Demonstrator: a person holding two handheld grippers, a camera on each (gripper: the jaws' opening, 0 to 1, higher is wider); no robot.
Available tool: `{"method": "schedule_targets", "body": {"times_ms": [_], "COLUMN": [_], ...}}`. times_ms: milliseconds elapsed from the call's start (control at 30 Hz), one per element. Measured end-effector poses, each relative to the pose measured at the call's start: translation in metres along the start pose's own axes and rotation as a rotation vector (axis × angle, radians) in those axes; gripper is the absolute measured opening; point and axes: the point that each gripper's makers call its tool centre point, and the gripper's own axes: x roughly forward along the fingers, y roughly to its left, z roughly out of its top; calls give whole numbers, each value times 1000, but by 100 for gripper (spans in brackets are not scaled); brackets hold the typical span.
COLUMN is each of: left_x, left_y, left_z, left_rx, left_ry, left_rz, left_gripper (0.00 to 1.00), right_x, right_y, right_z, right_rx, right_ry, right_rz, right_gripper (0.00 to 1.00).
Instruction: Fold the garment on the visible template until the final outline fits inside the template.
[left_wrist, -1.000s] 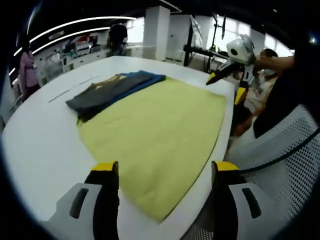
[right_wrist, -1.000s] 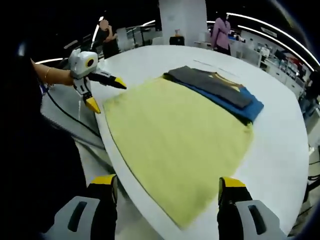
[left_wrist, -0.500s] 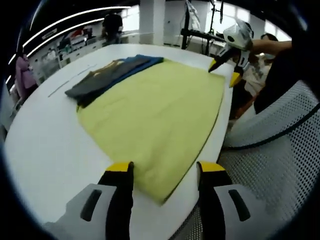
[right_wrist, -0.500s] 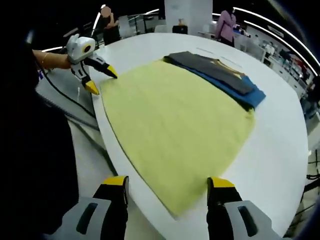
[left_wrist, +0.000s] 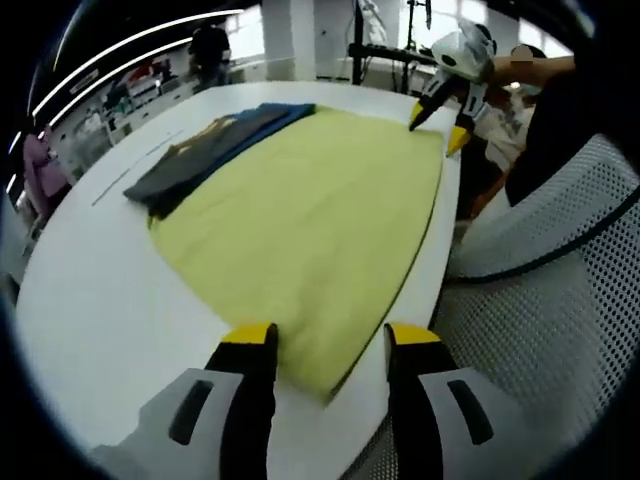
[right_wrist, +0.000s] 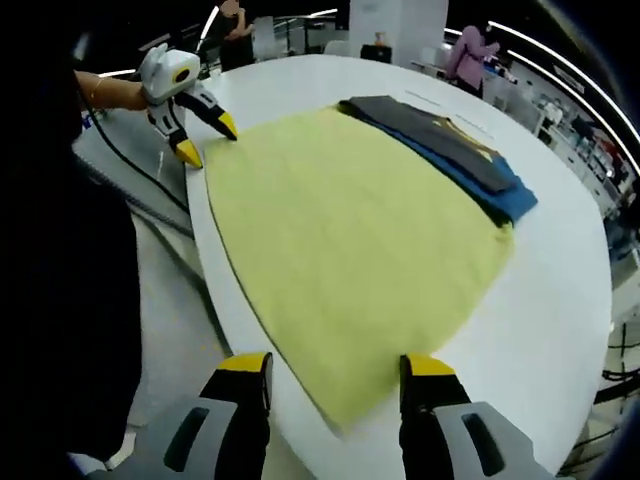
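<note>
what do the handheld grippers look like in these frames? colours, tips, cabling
Both match: the left gripper and right gripper have black jaws with yellow tips rising from light grey slotted housings. Seen from across the table, each has a rounded white-grey body. A black cable trails near the left one. The person wears a dark top.

No text, label, brand, number or sign is readable in either view; the room's far background is too blurred to read.
</note>
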Motion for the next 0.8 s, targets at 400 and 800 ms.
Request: {"method": "schedule_targets", "body": {"times_ms": [400,800], "left_x": [1,0], "left_y": [4,14], "left_z": [2,0], "left_rx": [-9,-61], "left_ry": [65,120], "left_rz": [11,22], "left_gripper": [28,3], "right_x": [1,4], "right_y": [-13,-14], "right_z": [2,6], "right_rx": [52,87], "right_ry": [-3,2], "right_rz": [-43,-20], "right_gripper": [22,2]}}
